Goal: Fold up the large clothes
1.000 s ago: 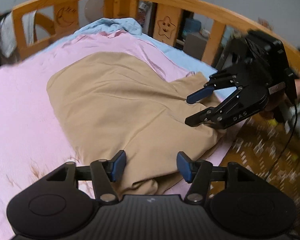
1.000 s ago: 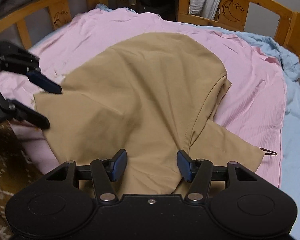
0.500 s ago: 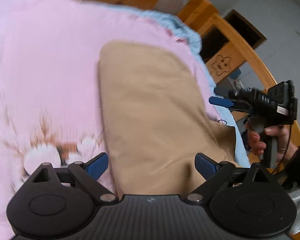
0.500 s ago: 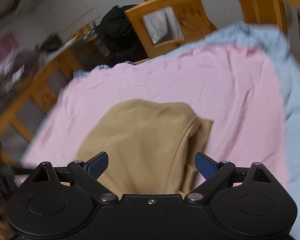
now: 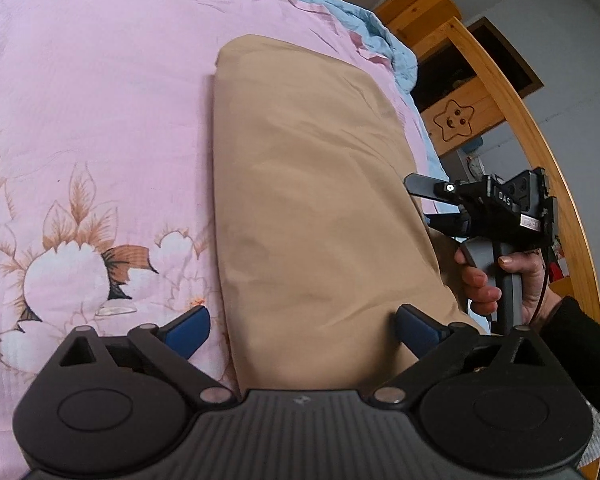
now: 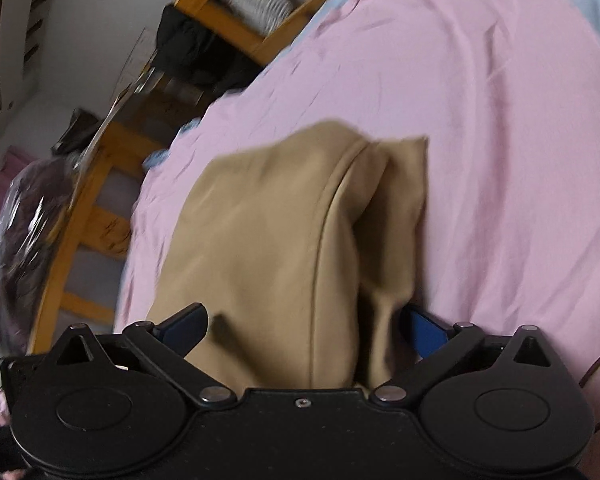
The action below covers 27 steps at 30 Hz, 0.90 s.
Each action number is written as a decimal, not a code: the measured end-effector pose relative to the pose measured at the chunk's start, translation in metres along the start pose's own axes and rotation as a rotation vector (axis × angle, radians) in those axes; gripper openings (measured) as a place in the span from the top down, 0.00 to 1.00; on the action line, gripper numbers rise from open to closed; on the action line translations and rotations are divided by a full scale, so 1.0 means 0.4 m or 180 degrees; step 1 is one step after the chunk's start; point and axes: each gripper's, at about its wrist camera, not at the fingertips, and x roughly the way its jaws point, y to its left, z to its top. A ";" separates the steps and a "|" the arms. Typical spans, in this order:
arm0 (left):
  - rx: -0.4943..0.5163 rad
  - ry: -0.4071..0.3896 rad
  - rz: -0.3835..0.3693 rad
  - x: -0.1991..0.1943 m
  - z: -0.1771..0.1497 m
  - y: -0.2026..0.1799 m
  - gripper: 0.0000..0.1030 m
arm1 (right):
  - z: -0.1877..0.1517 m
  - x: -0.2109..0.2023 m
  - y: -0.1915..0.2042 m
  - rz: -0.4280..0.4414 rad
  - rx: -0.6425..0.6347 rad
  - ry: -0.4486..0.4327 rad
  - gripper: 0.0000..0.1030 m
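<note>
A tan garment [image 5: 312, 200] lies on the pink floral bedspread [image 5: 88, 120], running away from me as a long strip. My left gripper [image 5: 302, 330] is wide open low over its near end, blue pads either side of the cloth. The right gripper [image 5: 424, 204] shows in the left wrist view at the garment's right edge, held in a hand, fingers spread. In the right wrist view the right gripper [image 6: 304, 326] is wide open over the garment [image 6: 268, 248], where a folded seam and flap show.
A wooden bed rail [image 5: 512, 92] with a star cut-out curves along the right. A light blue sheet [image 5: 384, 44] lies bunched at the far edge. In the right wrist view a rail [image 6: 80, 216] and dark clothes [image 6: 204, 52] stand at the left.
Both grippers opened wider and swung round over the garment, dropping closer to it. The garment now reads as a narrower strip than the broad spread shape a second ago.
</note>
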 end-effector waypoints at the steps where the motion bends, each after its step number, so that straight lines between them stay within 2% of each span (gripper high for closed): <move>1: 0.0018 0.0013 0.0000 0.008 0.005 -0.009 0.02 | -0.003 0.001 0.003 -0.0007 -0.0044 0.0036 0.01; 10: 0.0180 0.0111 -0.0043 0.023 0.003 -0.037 0.01 | -0.017 0.000 0.002 0.0010 -0.0127 0.0004 0.01; 27: 0.0072 0.0193 -0.0135 0.035 0.010 -0.017 0.01 | -0.030 0.014 0.017 -0.0061 -0.0356 0.0000 0.00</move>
